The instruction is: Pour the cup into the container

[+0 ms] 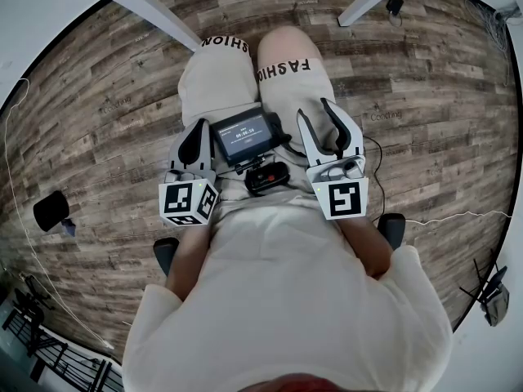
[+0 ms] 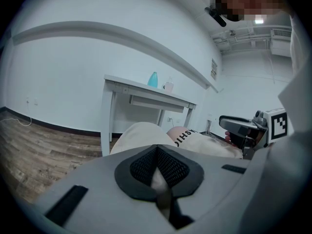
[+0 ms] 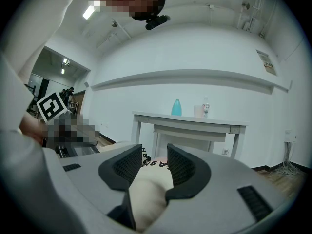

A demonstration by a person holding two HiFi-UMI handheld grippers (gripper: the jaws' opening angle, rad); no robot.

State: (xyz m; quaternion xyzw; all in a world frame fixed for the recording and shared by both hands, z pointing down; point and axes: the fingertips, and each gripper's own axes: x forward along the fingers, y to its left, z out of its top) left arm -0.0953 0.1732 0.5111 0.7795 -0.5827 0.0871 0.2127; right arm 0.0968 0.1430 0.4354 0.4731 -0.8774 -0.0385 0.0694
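My left hand-held gripper [image 2: 158,168]: shut, empty. My right hand-held gripper [image 3: 148,162]: slightly parted, empty. Cup [image 3: 198,111]: far ahead, on tabletop [image 3: 146,115].

claws [image 1: 202,127] [image 1: 314,111]: 2 | table [image 3: 185,118]: 1 | cup [image 3: 198,111]: 1 | bottles [image 3: 176,107] [image 3: 205,107]: 2 (one teal)

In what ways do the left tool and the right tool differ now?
The grey left tool has its black-padded jaws together; the grey right tool has them apart. The left tool lies over the left thigh, the right tool over the right thigh. Both hold nothing.
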